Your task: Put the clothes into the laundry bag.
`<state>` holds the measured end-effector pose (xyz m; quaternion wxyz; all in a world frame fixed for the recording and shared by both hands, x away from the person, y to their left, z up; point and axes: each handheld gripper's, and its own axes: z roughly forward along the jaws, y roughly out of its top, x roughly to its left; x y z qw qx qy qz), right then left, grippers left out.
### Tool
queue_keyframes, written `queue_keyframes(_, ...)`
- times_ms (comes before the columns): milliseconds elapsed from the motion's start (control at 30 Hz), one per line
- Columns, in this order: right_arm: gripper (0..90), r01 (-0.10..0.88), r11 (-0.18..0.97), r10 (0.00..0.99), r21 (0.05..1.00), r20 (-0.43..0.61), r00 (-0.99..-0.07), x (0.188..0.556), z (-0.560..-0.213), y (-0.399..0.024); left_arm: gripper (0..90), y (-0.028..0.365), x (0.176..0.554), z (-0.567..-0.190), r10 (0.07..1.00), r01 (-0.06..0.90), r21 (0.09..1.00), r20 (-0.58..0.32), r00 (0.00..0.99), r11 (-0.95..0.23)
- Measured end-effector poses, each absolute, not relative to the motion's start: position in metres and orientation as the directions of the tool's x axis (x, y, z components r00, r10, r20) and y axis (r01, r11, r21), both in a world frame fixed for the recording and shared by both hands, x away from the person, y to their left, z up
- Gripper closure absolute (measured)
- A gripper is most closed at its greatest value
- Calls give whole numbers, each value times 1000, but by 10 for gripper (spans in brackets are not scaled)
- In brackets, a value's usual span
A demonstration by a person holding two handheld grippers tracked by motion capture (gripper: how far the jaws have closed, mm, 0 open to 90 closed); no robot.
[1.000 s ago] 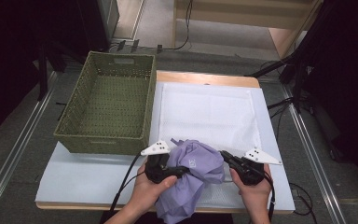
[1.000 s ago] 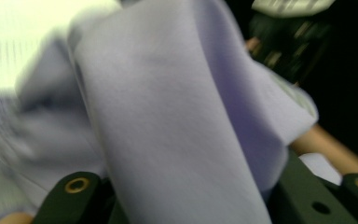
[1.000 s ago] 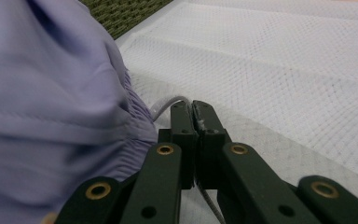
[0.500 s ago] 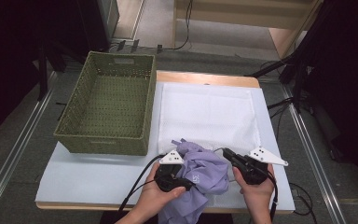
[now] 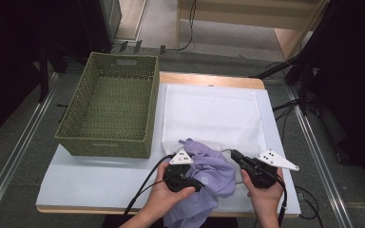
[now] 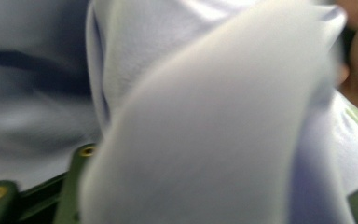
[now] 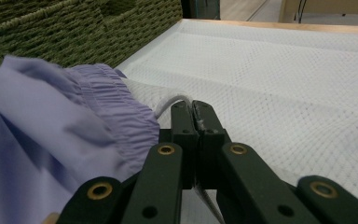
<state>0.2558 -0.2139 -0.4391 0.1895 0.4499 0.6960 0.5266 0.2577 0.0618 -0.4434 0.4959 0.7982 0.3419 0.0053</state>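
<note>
A lavender garment [image 5: 214, 178] with a gathered waistband [image 7: 116, 107] lies bunched at the table's near edge, partly hanging over it. My left gripper [image 5: 197, 183] points into its left side. Its jaws have just been opening and stand apart, with blurred lavender fabric [image 6: 205, 130] draped between and over them. My right gripper [image 5: 234, 155] sits at the garment's right edge. In the right gripper view its jaws [image 7: 195, 109] are shut, and a thin white cord [image 7: 170, 100] from the waistband ends at their tips.
An empty green woven basket [image 5: 100, 147] stands at the left, and its wall [image 7: 74, 28] rises beyond the garment. A white mesh mat [image 5: 209, 109] covers the table's middle and right. Bare white board [image 5: 95, 183] lies in front of the basket.
My left gripper has shifted a little to the right, into the garment, and the fabric has bunched up between the two grippers. The right gripper has stayed put.
</note>
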Motion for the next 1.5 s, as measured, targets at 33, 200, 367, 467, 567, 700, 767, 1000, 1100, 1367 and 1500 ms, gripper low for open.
queue_keyframes(33,896,426,43,826,904,208,-523,256,-439,-214,342,66,257,-439,566,517,812,-300,768,-271)
queue_keyframes(200,896,429,45,828,902,207,-522,257,-440,-213,307,82,259,-428,600,494,833,-268,754,-249)
queue_keyframes(367,896,431,47,827,901,207,-522,257,-440,-211,287,81,259,-428,605,494,832,-263,752,-252)
queue_keyframes(467,896,431,55,823,901,203,-530,257,-441,-208,244,69,262,-433,586,505,820,-276,762,-271)
queue_keyframes(567,896,433,66,815,899,202,-543,257,-441,-204,337,55,266,-440,537,556,771,-340,772,-311)
queue_keyframes(700,895,426,71,809,902,198,-554,256,-440,-201,698,35,269,-452,481,603,701,-408,776,-379)
queue_keyframes(767,896,428,65,807,902,205,-554,255,-439,-200,807,28,268,-452,451,597,702,-420,787,-388)
queue_keyframes(1000,896,391,33,802,920,209,-560,250,-431,-201,845,3,254,-431,268,415,840,-335,903,-349)
queue_keyframes(1100,897,377,21,807,926,207,-554,248,-427,-204,782,-6,256,-438,301,411,817,-306,903,-404)
queue_keyframes(1367,897,396,30,815,918,207,-542,249,-431,-208,404,17,269,-452,469,575,747,-398,789,-334)
queue_keyframes(1500,896,406,37,818,913,206,-537,252,-435,-207,337,29,261,-442,513,493,788,-270,815,-369)
